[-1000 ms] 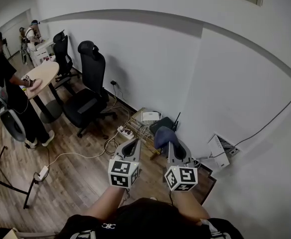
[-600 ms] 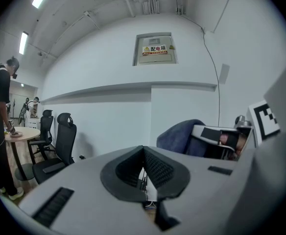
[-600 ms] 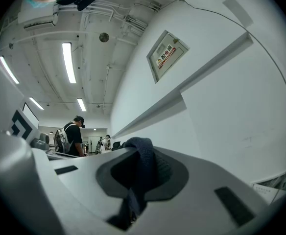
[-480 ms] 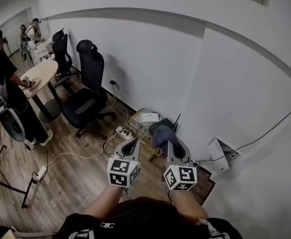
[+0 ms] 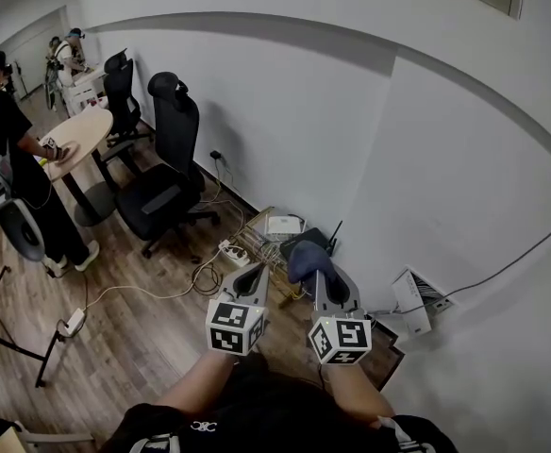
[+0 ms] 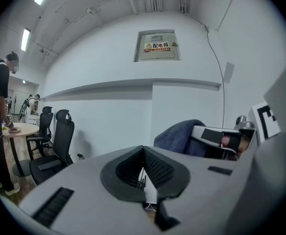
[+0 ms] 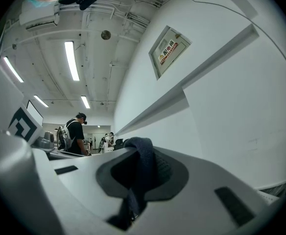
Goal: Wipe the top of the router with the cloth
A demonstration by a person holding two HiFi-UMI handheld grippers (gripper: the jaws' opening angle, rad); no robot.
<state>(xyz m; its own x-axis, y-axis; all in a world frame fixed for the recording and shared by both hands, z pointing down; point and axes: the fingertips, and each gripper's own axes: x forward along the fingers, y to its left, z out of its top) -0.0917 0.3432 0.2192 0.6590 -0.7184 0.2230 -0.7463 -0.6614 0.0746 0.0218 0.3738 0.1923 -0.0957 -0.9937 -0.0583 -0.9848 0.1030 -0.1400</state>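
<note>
A black router (image 5: 307,241) with an upright antenna (image 5: 335,233) sits on a low wire rack (image 5: 264,243) against the white wall, next to a white box (image 5: 283,223). My right gripper (image 5: 315,270) is held above and in front of the router, shut on a dark blue cloth (image 5: 306,257) that hides part of the router. In the right gripper view the cloth (image 7: 142,159) hangs over the closed jaws of the right gripper (image 7: 141,170). My left gripper (image 5: 251,277) is beside it to the left, shut and holding nothing. The left gripper (image 6: 143,154) also sees the cloth (image 6: 176,135).
Black office chairs (image 5: 167,173) stand along the wall at left. A person (image 5: 7,173) stands by a round table (image 5: 75,138). A power strip (image 5: 233,251) and cables lie on the wood floor. A white device (image 5: 409,298) sits by the wall corner at right.
Both grippers and the cloth stay in nearly the same place; the head view has shifted slightly.
</note>
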